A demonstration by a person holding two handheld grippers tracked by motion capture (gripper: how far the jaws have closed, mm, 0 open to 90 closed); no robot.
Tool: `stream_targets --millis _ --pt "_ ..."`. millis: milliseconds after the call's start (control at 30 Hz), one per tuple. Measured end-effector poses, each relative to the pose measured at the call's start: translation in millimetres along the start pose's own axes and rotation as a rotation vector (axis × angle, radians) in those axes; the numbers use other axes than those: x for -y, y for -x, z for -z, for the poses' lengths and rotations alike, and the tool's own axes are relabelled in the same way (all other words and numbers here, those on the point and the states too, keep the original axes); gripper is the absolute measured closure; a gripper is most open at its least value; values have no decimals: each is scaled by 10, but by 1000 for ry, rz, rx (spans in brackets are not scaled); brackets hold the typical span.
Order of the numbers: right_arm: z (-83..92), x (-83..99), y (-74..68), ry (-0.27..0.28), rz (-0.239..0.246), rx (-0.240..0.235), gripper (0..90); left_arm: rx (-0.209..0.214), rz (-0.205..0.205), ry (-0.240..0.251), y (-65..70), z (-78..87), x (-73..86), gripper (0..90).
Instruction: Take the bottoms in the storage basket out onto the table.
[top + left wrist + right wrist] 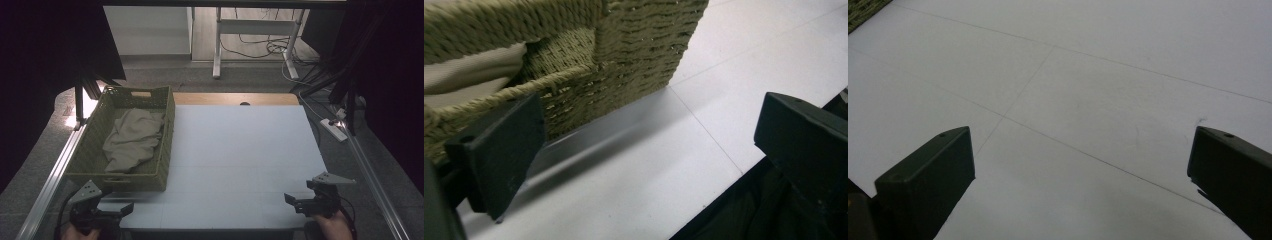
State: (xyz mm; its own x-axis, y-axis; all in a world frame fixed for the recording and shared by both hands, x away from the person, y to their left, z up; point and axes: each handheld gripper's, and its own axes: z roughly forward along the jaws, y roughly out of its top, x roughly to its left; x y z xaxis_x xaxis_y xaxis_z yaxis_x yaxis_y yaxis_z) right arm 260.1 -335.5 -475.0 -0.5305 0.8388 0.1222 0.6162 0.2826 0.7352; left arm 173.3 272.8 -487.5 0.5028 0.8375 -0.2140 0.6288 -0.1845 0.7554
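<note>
A woven olive basket (167,131) stands on the left part of the white table (240,160). A crumpled beige cloth (131,140) lies inside it. My left gripper (117,207) sits at the table's front left corner, just in front of the basket, jaws open and empty. In the left gripper view the basket wall (624,55) and a bit of the cloth (469,70) are close ahead. My right gripper (295,200) rests at the front right, jaws open over bare table (1073,100), holding nothing.
Metal rails (55,170) run along both sides of the table. A power strip (334,129) lies on the floor at the right. Desk legs (217,45) and cables stand beyond the far edge. Dark curtains hang at both sides.
</note>
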Motion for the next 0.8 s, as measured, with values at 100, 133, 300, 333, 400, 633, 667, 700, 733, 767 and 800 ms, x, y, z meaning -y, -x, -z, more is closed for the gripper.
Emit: stream_targets --millis 100,133,300,333,400,633,667,700,733,767,800 --pt "1 1 -10 -2 3 6 0 0 10 15 -16 28 -6 11" --pt "1 1 -10 -2 3 6 0 -2 13 13 -18 39 -11 11" --pt "-5 -3 -12 -3 6 5 0 -6 31 27 -9 106 -30 4" --pt "-6 -4 -11 -3 7 4 0 -6 31 27 -9 106 -30 4" --pt "-8 -5 -8 -1 9 4 0 -9 22 29 16 135 -49 3" --pt "-4 -4 -7 4 11 -8 0 -39 -2 28 105 223 -146 1" --pt "-4 -4 -7 4 11 -8 0 -39 -2 28 105 223 -146 1" --pt "-5 -5 -5 4 9 -8 0 -44 1 30 103 239 -161 1" --pt "-5 -5 -5 4 9 -8 0 -44 1 30 103 239 -161 1" --pt "-10 -6 -8 1 10 -8 0 -48 4 32 102 251 -171 1" --pt "-12 -7 -11 -2 10 -8 0 -48 5 34 101 258 -177 1"
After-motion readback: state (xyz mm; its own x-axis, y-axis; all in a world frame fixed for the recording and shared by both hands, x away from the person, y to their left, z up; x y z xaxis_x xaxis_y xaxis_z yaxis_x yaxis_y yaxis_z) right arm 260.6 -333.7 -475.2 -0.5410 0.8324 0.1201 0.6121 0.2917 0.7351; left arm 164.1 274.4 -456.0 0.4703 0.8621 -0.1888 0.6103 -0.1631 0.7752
